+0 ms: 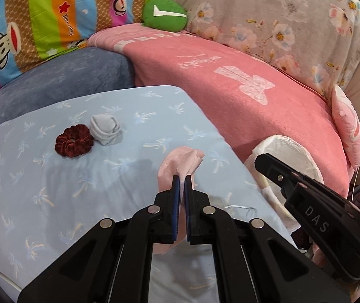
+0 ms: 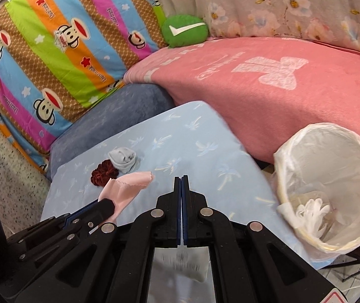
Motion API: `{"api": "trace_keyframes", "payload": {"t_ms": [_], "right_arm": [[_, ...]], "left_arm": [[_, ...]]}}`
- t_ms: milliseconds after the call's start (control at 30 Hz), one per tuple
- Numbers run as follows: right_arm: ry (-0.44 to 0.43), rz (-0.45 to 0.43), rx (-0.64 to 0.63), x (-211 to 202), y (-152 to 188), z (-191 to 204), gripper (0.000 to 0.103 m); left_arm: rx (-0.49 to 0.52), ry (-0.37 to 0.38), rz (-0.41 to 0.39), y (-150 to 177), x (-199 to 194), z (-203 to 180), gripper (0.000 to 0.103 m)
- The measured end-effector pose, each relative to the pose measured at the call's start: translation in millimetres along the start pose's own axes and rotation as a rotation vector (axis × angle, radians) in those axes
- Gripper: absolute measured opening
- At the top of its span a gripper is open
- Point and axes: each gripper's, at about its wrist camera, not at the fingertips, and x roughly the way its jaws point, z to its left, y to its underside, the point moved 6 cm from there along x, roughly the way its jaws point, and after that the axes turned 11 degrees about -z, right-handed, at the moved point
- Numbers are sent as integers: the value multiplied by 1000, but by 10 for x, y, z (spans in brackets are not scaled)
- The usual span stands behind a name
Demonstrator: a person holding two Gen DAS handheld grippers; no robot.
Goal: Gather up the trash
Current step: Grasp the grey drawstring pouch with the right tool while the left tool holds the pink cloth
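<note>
Over the blue worktop (image 1: 53,197), the left tool (image 1: 182,179) was clamped on a pink cloth (image 1: 180,162), the right tool (image 2: 181,180) closed empty; next, carrying it to the lined bin (image 2: 357,240).

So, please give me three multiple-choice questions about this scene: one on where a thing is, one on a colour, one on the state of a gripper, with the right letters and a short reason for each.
1. Where does the dark red scrunchie lie?
A. inside the bin
B. on the light blue cloth, touching the grey sock
C. on the pink blanket

2. What colour is the cloth piece that the left gripper holds?
A. pale pink
B. green
C. black

3. How is the right gripper?
A. open around the sock
B. shut on the scrunchie
C. shut, holding nothing

Answers: 1 B, it lies against the grey sock on the light blue cloth. 2 A, pale pink fabric sticks out between the fingers. 3 C, its jaws meet with nothing between them.
</note>
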Motion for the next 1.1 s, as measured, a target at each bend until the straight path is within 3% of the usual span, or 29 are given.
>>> {"api": "trace_keyframes", "payload": {"t_ms": [167, 267, 400, 500, 667, 767, 833, 967, 1100], "right_arm": [[0, 43, 15, -17, 117, -149, 3], [-3, 93, 21, 46, 298, -167, 12], [-17, 156, 14, 137, 589, -130, 36], [-21, 226, 12, 252, 879, -101, 38], [3, 303, -16, 417, 1206, -58, 38], [18, 294, -48, 429, 1247, -30, 37], [18, 298, -74, 447, 1258, 7, 32], [43, 301, -99, 468, 1272, -4, 8], [39, 279, -103, 414, 1192, -6, 5]], "left_arm": [[12, -3, 1, 30, -11, -72, 4], [8, -14, 11, 64, 5, -46, 4], [4, -35, 29, 144, 17, 28, 4], [-2, -51, 50, 234, 39, 103, 4], [-9, -65, 80, 349, 68, 152, 4], [-10, -69, 90, 387, 84, 164, 4], [-14, -71, 95, 401, 94, 174, 4], [-15, -71, 101, 415, 105, 172, 4], [-7, -67, 99, 406, 92, 142, 4]]}}
